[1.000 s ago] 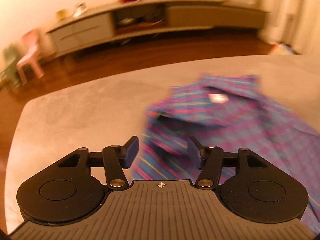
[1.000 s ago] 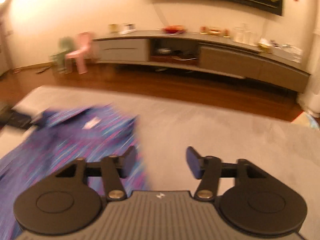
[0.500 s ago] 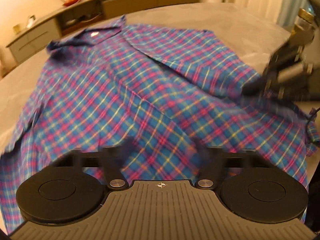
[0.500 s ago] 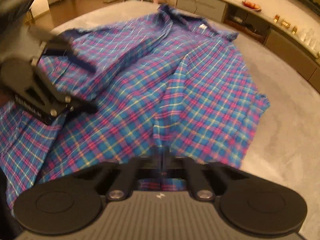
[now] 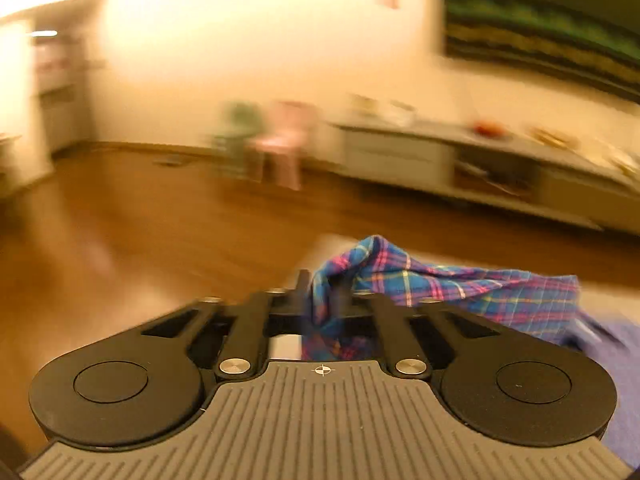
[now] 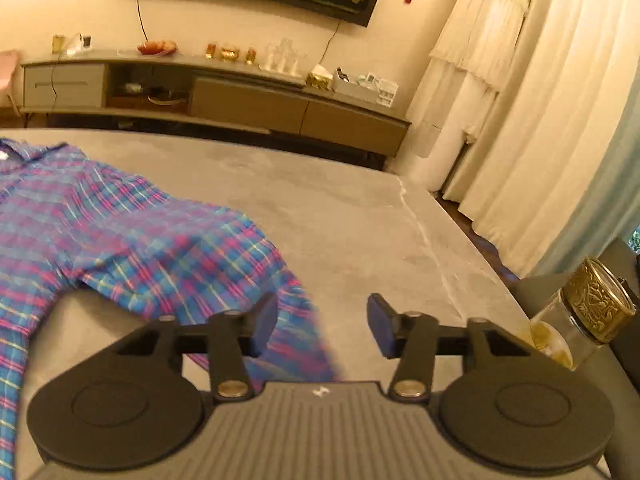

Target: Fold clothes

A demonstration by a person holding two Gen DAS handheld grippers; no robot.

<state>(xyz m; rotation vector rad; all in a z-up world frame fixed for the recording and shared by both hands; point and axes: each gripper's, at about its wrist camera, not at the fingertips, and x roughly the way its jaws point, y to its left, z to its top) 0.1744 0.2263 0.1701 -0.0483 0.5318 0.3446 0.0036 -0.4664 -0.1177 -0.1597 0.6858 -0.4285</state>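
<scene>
A blue, pink and yellow plaid shirt [image 6: 120,240] lies spread on the grey table [image 6: 360,216]. My left gripper [image 5: 330,300] is shut on a bunched edge of the shirt [image 5: 400,272] and holds it lifted, with cloth trailing off to the right. My right gripper [image 6: 322,320] is open and empty, low over the table, with the shirt's right edge under its left finger [image 6: 264,316]. The collar [image 6: 24,148] lies at the far left.
A glass jar with a gold band [image 6: 580,312] stands at the table's right edge next to a dark chair back [image 6: 600,272]. A long low cabinet [image 6: 200,96] runs along the far wall. White curtains [image 6: 520,120] hang at right. Small chairs [image 5: 276,144] stand on the wood floor.
My left gripper has shut on the shirt's edge and lifted it, swinging to face the room. My right gripper has opened, let go of the cloth and turned right.
</scene>
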